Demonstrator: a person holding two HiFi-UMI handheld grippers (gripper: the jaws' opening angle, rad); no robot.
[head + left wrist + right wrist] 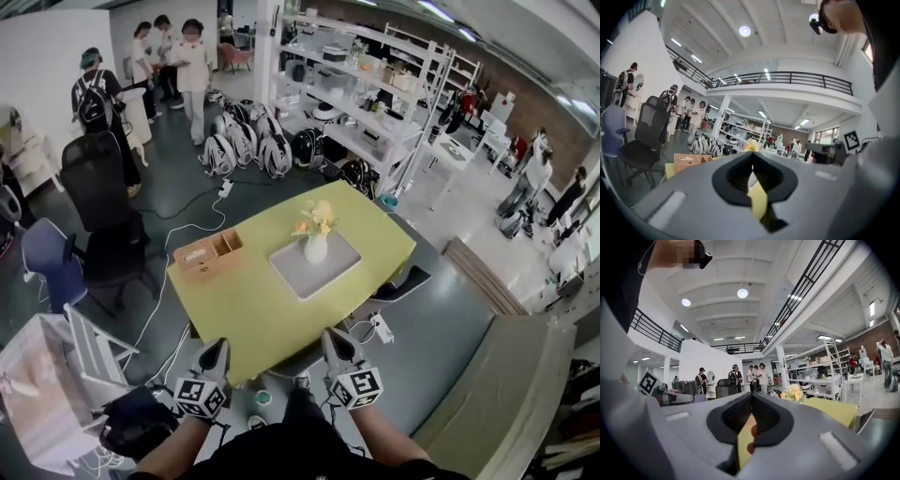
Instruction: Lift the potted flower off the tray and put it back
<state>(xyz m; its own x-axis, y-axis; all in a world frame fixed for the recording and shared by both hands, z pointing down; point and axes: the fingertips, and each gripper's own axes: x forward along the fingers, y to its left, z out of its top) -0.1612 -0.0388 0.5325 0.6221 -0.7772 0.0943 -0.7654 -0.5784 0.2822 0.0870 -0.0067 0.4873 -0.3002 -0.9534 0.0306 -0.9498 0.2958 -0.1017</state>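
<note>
Potted flower (316, 234): stands upright on the grey tray (323, 274), toward the tray's far side and clear of its rim. This is both the starting and the finishing position that the task names.
Appearance of the flower: a small white rounded pot with a narrow neck, carrying a loose bunch of yellow and pale orange blooms. The top is wider than the base, so it is probably prone to tipping if gripped high.
Tray: a flat, pale grey square set corner-on upon the yellow worktop (253, 314). It is low enough that the pot needs only a short lift to clear it.
Wooden box (208, 253): an open, partitioned box on the worktop to the left of the tray, apart from it and out of the line of approach.
Left gripper (217, 349): held off the near edge of the worktop, well apart from the pot. Its 2 fingers are pressed together with nothing between them.
Right gripper (333, 339): beside the left one, likewise short of the worktop, with its fingers pressed together and empty.
Reason for the posture: both grippers point level toward the flower from the person's side, which reads as a rest position. Neither touches any object.
Stage of task: not decidable from this arrangement, since the pot on its tray suits either end.
</note>
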